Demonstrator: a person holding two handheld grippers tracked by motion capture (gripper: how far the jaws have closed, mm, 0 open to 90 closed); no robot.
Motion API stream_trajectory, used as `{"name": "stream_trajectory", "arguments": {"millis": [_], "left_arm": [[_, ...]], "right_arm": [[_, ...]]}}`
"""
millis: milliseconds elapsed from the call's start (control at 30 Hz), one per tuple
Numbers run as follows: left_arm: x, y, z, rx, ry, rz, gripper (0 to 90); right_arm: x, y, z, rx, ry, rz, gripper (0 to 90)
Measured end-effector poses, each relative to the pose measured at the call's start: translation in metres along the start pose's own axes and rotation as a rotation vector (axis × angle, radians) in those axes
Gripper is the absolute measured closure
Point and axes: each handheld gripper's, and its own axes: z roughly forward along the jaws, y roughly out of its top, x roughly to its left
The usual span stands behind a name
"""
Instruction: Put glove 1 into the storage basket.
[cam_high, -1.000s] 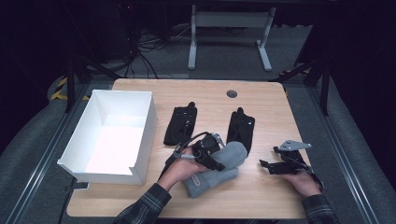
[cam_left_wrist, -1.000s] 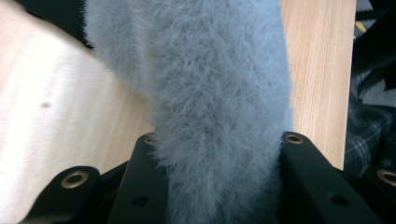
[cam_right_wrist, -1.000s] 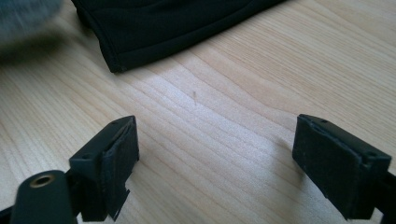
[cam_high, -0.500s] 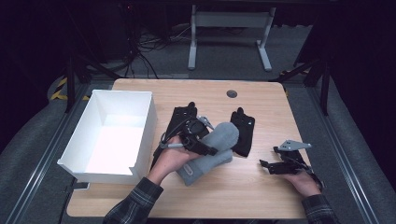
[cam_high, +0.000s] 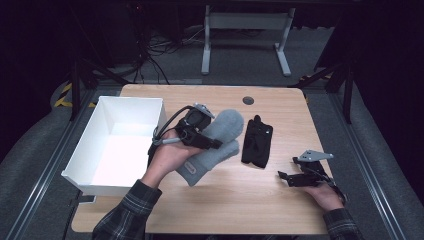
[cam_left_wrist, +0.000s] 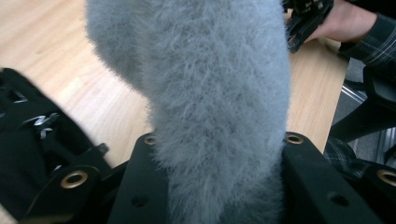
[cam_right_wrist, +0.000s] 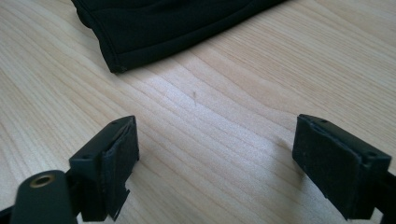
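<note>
Gripping one fuzzy grey knit mitten (cam_high: 212, 145) mid-table, the left gripper (cam_high: 212, 145) has its jaws clamped on it, just right of the one white open box (cam_high: 95, 145). One black glove (cam_high: 257, 142) lies at the mitten's 3 o'clock. The right gripper (cam_high: 285, 176) rests at 4 o'clock on the wooden table (cam_high: 250, 200), jaws spread with nothing in them.

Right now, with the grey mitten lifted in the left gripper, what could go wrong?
The grey mitten hangs long from the left gripper, so its cuff might catch the white box rim. The soft fleece could slip from the jaws. The black glove lies beside it and might get dragged.
</note>
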Motion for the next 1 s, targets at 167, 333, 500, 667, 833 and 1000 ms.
{"name": "stream_trajectory", "arguments": {"millis": [167, 333, 500, 667, 833, 1000], "left_arm": [[0.005, 0.001, -0.024, -0.024, 0.031, -0.011, 69.6], [0.014, -0.001, -0.047, -0.046, 0.063, -0.030, 69.5], [0.030, -0.010, -0.068, -0.073, 0.090, -0.076, 69.5], [0.043, -0.021, -0.090, -0.125, 0.091, -0.119, 69.5], [0.050, -0.030, -0.113, -0.153, 0.128, -0.144, 69.6], [0.057, -0.039, -0.124, -0.167, 0.151, -0.169, 69.6]], "right_arm": [[0.000, 0.000, 0.000, -0.001, 0.000, 0.000, 14.9], [0.000, 0.000, 0.000, 0.000, 0.000, 0.000, 14.9], [0.000, 0.000, 0.000, 0.000, 0.000, 0.000, 14.9], [0.000, 0.000, 0.000, 0.000, -0.001, 0.000, 14.9], [0.000, 0.000, 0.000, 0.000, 0.000, 0.000, 14.9], [0.000, 0.000, 0.000, 0.001, 0.000, 0.001, 14.9]]}}
